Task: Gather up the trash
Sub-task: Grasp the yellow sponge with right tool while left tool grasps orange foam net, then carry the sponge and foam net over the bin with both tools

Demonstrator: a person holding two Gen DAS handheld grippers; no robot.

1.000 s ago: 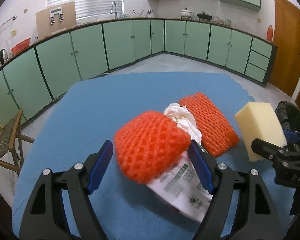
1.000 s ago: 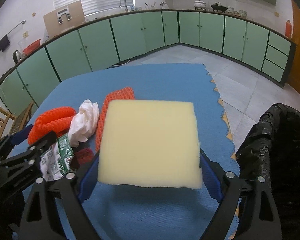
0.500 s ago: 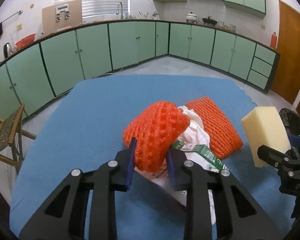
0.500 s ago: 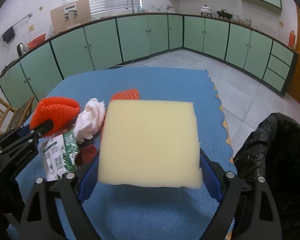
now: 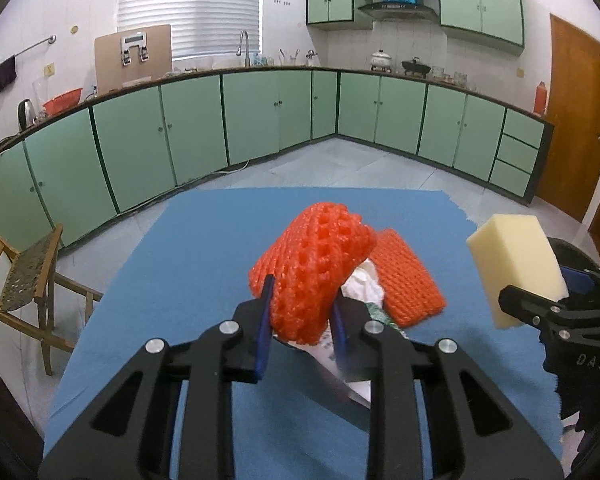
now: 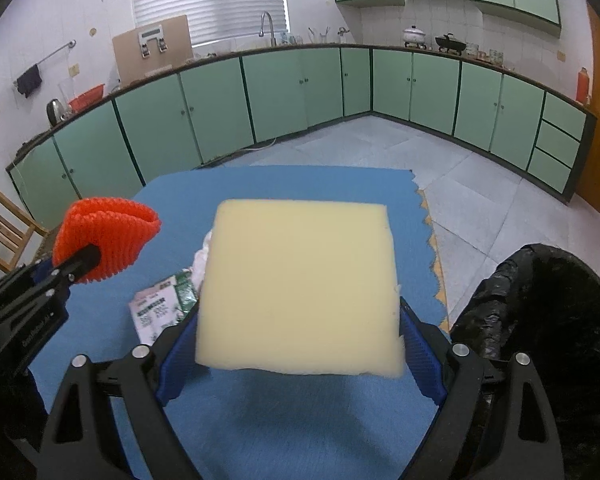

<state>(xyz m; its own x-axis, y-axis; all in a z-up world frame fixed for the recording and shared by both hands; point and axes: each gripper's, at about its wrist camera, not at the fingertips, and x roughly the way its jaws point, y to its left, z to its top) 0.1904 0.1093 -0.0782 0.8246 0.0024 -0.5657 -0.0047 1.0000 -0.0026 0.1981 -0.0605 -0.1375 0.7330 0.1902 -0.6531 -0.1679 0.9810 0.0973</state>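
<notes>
- Trash is in three places: some in the left gripper, some in the right gripper, and the rest on the counter (image 5: pixel 188 248), which has a blue cloth over it.
- The left gripper (image 5: pixel 300 312) has its fingers closed on a folded orange foam net (image 5: pixel 314 264) and holds it clear above the counter.
- Under this net, on the blue cloth, lie a crumpled white tissue (image 5: pixel 362 286) and a printed white and green wrapper (image 6: pixel 162 306). The tissue touches the wrapper.
- A second orange foam net (image 5: pixel 408 280) lies flat on the cloth, just beside the tissue on its right side.
- The right gripper (image 6: pixel 300 336) has its fingers closed on a pale yellow sponge block (image 6: pixel 300 288), one finger on each side edge. The block is above the counter, to the right of the folded net.
- In the right wrist view the block hides most of the tissue and all of the flat net.
- A bin with a black trash bag (image 6: pixel 540 308) stands on the floor to the right of the sponge block, just beyond the counter's edge.
- Green kitchen cabinets (image 5: pixel 268 116) run along the walls behind the counter, and a wooden chair (image 5: pixel 24 280) stands to its left.
</notes>
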